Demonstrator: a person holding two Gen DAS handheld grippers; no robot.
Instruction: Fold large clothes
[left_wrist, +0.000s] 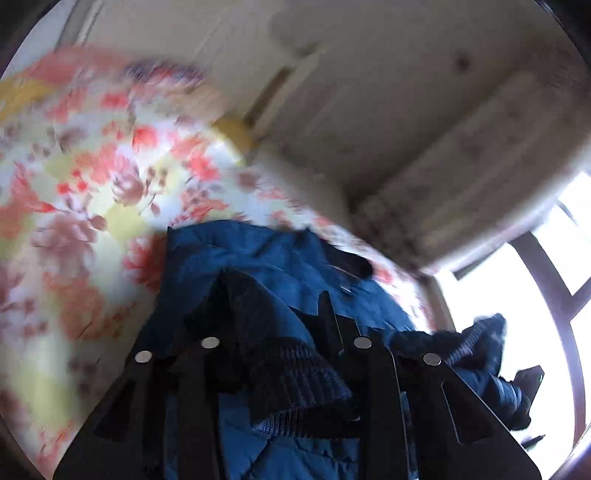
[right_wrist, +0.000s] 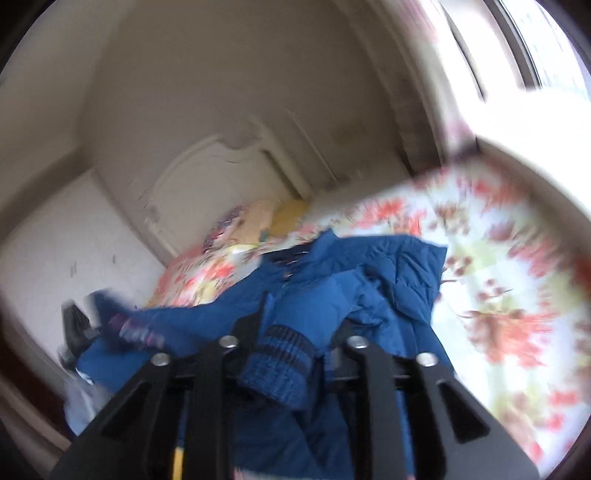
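Observation:
A blue quilted jacket (left_wrist: 258, 251) lies crumpled on a flowered bedsheet (left_wrist: 74, 184) and is partly lifted off it. My left gripper (left_wrist: 280, 314) is shut on the jacket's dark ribbed cuff (left_wrist: 295, 373), which bunches over its fingers. At the far right of the left wrist view, the other cuff hangs from my right gripper (left_wrist: 528, 380). In the right wrist view the jacket (right_wrist: 388, 266) stretches across the bed. My right gripper (right_wrist: 303, 317) is shut on a blue striped ribbed cuff (right_wrist: 280, 362). My left gripper (right_wrist: 75, 325) shows blurred at the left, holding its cuff.
A white carved headboard (right_wrist: 207, 173) and pillows (right_wrist: 255, 221) stand at the far end of the bed. A bright window with a dark frame (left_wrist: 554, 288) is beside the bed. Both views are blurred by motion.

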